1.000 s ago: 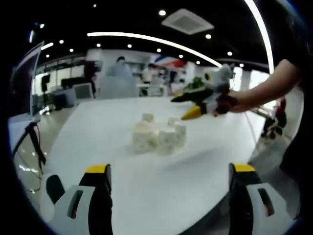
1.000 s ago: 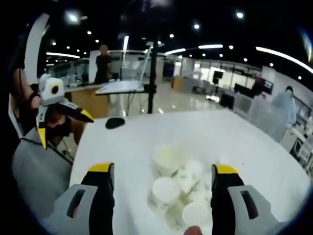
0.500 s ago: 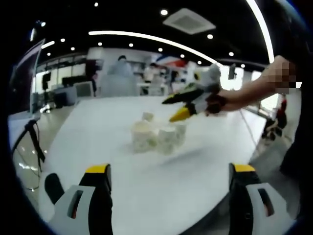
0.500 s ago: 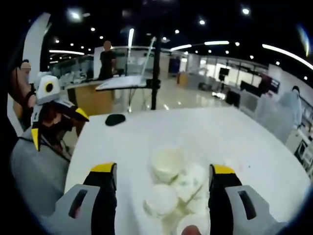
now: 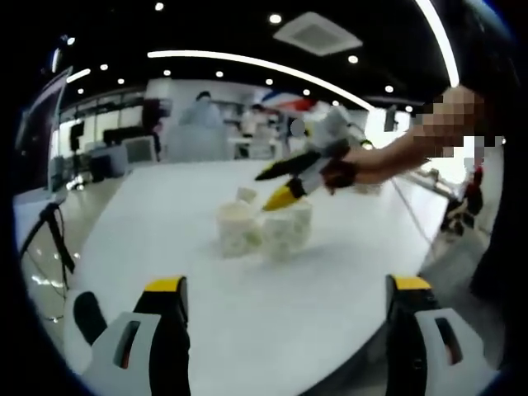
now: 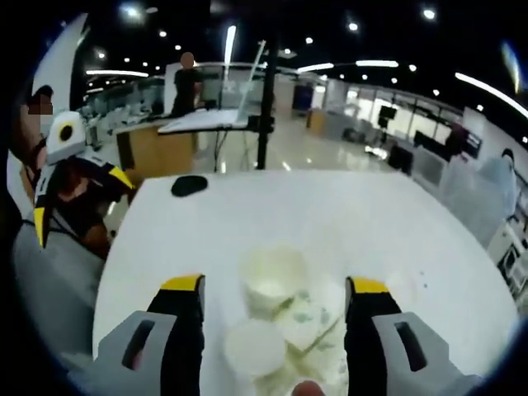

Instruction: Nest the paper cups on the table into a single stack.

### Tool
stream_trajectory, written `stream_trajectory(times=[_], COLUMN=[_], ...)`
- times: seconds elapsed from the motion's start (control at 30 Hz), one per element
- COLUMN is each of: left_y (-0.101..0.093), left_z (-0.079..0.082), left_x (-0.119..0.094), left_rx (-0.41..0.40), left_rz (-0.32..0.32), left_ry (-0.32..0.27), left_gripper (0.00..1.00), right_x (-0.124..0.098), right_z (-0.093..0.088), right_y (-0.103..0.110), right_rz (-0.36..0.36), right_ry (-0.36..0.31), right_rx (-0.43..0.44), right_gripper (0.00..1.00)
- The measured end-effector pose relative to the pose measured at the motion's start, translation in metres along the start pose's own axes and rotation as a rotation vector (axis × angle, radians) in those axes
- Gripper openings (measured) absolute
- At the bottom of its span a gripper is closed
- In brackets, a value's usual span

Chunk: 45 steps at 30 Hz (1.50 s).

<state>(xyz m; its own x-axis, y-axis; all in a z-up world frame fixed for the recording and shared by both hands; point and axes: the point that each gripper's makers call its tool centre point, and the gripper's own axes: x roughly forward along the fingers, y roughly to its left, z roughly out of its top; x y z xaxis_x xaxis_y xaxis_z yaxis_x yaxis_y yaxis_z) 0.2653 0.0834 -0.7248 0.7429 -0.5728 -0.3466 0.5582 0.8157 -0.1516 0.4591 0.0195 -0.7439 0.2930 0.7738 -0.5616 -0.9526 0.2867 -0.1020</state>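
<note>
Over the last second the right gripper (image 5: 272,186) has come in from the 3 o'clock side of the left gripper view and now hangs right over the cups (image 5: 262,228), where before it was off beside them. In its own view the cluster has slid down between its jaws, so that hand has dropped and closed in. The left gripper (image 5: 285,309) has barely shifted; it holds back at the near edge of the table (image 5: 165,214).

The cups sit bunched near the middle of the table, just above centre in the left gripper view, mouths up, touching or nearly so. In the right gripper view they lie at 6 o'clock, with one wide rim (image 6: 273,272) at 12 o'clock of the bunch and a smaller one (image 6: 254,346) nearest the camera.

Both claws stand wide, with nothing in them. The right gripper (image 6: 274,326) straddles the cluster; the left gripper (image 6: 59,186) shows at 9 o'clock in that view, well apart from the cups.

The risk, as I see it, is the crowding. Light paper cups packed this close will likely get knocked over or shoved along if a jaw lands on a neighbour's rim. Closing hard could also crush a wall, and a dented cup won't nest cleanly. I can't tell from the blur which cup is being aimed at.
</note>
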Motion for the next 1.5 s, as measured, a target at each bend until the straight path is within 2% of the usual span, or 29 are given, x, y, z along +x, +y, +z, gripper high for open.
stream_trajectory(times=[0.47, 0.67, 0.93, 1.5], left_y=[0.0, -0.001, 0.0, -0.006], left_z=[-0.004, -0.006, -0.007, -0.015], left_x=[-0.002, -0.004, -0.008, -0.006], left_rx=[-0.005, -0.009, -0.012, -0.026], left_rz=[0.002, 0.003, 0.01, 0.008], left_ry=[0.005, 0.006, 0.005, 0.007], left_gripper=[1.0, 1.0, 1.0, 1.0], right_x=[0.027, 0.034, 0.045, 0.059], right_z=[-0.005, -0.005, -0.015, -0.018], right_y=[0.002, 0.007, 0.004, 0.0], right_rz=[0.025, 0.038, 0.037, 0.041], right_ry=[0.081, 0.09, 0.133, 0.156], right_rx=[-0.03, -0.029, -0.036, -0.041], right_gripper=[0.59, 0.55, 0.52, 0.5])
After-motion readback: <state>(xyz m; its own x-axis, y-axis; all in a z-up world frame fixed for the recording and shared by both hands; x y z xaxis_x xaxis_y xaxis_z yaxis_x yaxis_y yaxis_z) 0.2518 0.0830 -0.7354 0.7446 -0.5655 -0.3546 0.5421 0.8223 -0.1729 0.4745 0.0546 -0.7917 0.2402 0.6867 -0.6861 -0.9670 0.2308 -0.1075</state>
